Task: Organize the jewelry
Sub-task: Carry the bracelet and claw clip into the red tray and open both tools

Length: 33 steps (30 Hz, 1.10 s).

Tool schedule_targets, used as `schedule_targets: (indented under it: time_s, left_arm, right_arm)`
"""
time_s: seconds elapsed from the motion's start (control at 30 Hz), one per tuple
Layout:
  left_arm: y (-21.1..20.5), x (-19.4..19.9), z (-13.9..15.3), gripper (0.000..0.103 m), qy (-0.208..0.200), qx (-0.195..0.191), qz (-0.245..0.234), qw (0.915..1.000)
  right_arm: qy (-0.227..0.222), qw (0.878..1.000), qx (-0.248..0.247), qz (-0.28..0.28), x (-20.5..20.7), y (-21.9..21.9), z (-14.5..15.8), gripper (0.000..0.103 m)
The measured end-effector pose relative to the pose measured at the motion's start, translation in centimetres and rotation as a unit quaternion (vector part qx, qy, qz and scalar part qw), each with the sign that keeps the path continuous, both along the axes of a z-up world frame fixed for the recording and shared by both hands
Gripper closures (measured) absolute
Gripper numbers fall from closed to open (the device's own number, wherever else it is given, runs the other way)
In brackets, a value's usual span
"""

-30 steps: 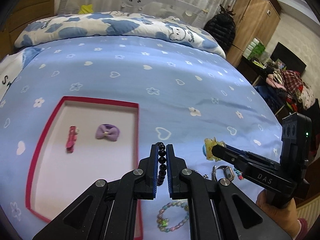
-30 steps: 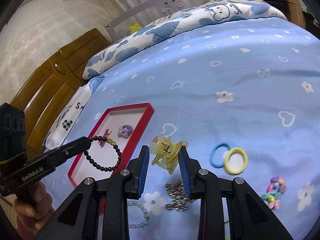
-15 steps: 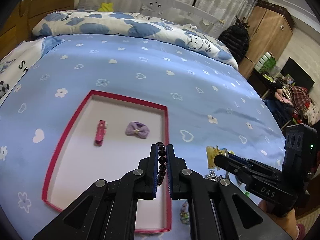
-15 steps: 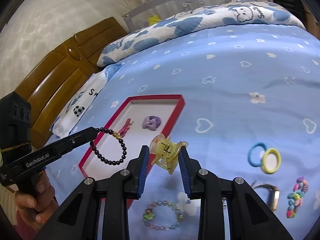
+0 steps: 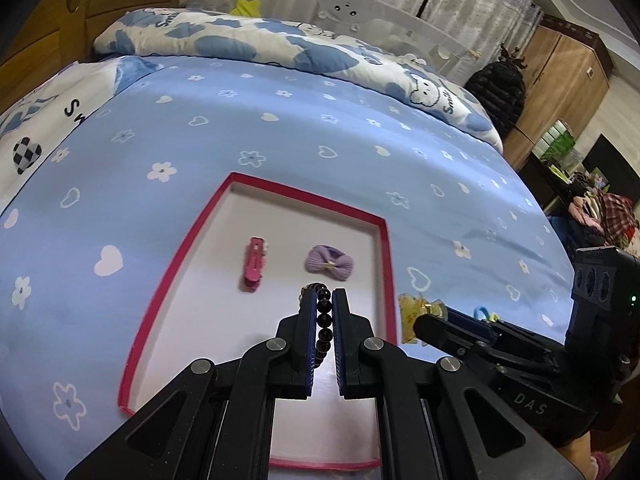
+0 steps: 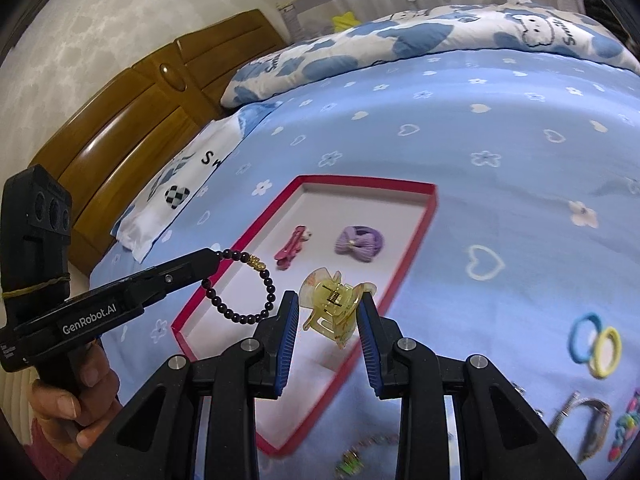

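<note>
A red-rimmed tray [image 5: 188, 240] with a white floor lies on the blue bedsheet; it also shows in the right wrist view [image 6: 368, 181]. In it lie a pink hair clip [image 5: 253, 264] and a purple bow [image 5: 329, 262]. My left gripper [image 5: 323, 298] is shut on a dark bead bracelet [image 6: 240, 284] and holds it above the tray's near part. My right gripper [image 6: 328, 300] is shut on a yellow claw clip [image 6: 334, 304] above the tray's right rim; the clip also shows in the left wrist view [image 5: 416, 312].
On the sheet right of the tray lie a blue and a yellow hair tie [image 6: 596, 344], a watch [image 6: 588, 420], a colourful bead piece [image 6: 624, 432] and a bead bracelet [image 6: 352, 460]. A pillow [image 5: 280, 44] and wooden headboard [image 6: 132, 108] lie beyond.
Both grippers have moved left toward the tray with their items still held. The bracelet now hangs over the tray and the claw clip is at its right rim.
</note>
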<state>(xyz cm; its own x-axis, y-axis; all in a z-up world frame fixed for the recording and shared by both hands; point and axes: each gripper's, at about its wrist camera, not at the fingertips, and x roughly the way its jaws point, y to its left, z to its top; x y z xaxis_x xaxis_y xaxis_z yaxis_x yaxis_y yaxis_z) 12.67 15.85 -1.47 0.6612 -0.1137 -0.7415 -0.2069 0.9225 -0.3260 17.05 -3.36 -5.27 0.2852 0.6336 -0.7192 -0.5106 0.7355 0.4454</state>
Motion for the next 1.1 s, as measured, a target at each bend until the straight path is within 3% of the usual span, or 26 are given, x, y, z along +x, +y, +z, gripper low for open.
schedule_targets:
  time_s: [0.6,1.1]
  left_arm:
    - [3.6,3.1,-3.9,0.097,0.037,-0.009,0.036,0.9986]
    - [4.5,4.5,-7.2,0.096,0.085,-0.003,0.064,0.9943]
  right_arm:
    - [0.019,0.998,-0.042,0.037,2.7,5.9,-4.0,0.073]
    - [0.022,0.996,-0.067,0.05,3.2,7.1,-5.6,0.071]
